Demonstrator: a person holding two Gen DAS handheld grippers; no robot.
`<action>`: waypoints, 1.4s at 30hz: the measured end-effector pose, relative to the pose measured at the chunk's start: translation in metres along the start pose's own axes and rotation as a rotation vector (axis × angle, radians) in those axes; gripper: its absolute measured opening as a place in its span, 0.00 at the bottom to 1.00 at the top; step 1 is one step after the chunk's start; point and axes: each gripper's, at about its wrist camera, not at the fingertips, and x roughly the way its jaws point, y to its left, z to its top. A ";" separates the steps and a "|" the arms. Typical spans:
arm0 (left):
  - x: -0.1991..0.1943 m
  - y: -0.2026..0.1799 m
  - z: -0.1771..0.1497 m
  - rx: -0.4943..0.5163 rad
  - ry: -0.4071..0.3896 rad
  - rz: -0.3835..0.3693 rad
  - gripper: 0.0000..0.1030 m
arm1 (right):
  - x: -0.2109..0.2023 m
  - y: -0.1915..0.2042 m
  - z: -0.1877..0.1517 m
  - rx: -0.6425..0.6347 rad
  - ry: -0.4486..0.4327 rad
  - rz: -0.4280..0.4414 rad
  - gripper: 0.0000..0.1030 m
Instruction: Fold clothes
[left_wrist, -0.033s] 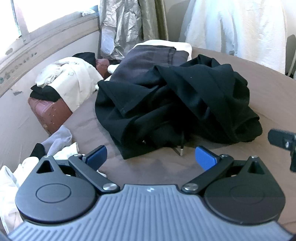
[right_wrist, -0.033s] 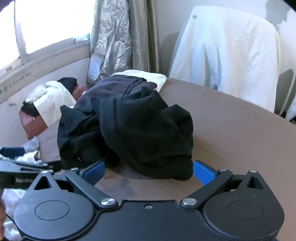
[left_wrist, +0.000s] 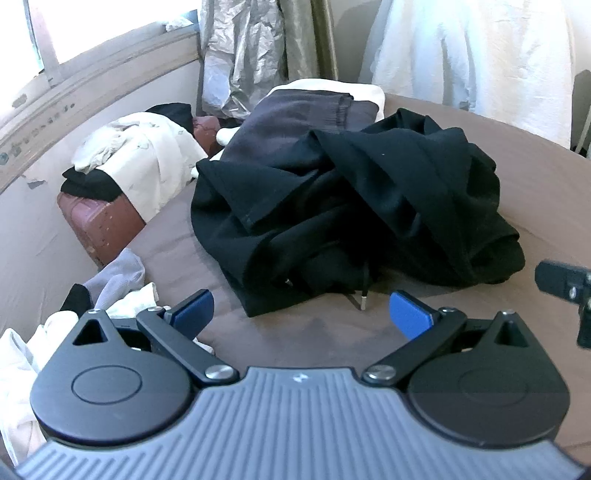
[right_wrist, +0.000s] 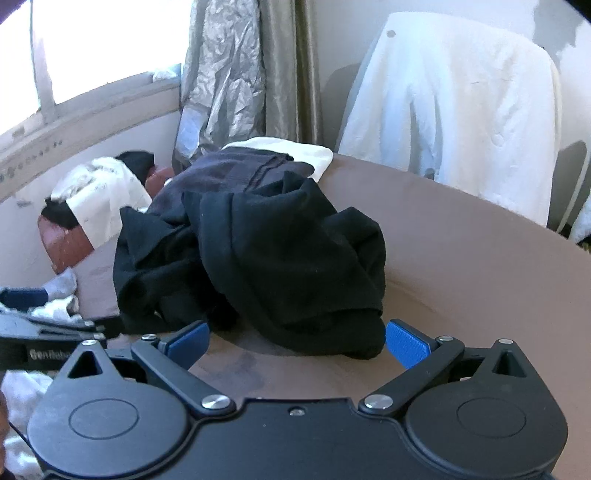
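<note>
At the near edge of the brown table (left_wrist: 480, 147), the left gripper (left_wrist: 301, 314) and the right gripper (right_wrist: 297, 341) both stand wide open, holding nothing. Just beyond their fingertips lies a crumpled black hoodie (left_wrist: 351, 206), its drawstring tip (left_wrist: 364, 301) toward the left gripper. Behind it, toward the far edge, rests a dark grey garment (left_wrist: 295, 122). Recommended grip: 1 hem edge per gripper, single layer only, then spread flat; avoid pinching the drawstring.
</note>
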 end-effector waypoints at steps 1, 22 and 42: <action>0.000 -0.001 0.000 0.001 0.000 -0.003 1.00 | -0.001 0.001 -0.001 -0.005 -0.004 0.000 1.00; 0.000 0.005 0.001 -0.030 -0.018 -0.023 1.00 | 0.004 0.012 -0.007 -0.074 -0.002 -0.075 1.00; 0.001 0.009 -0.001 -0.025 -0.007 -0.035 1.00 | 0.007 0.013 -0.008 -0.056 0.016 -0.070 1.00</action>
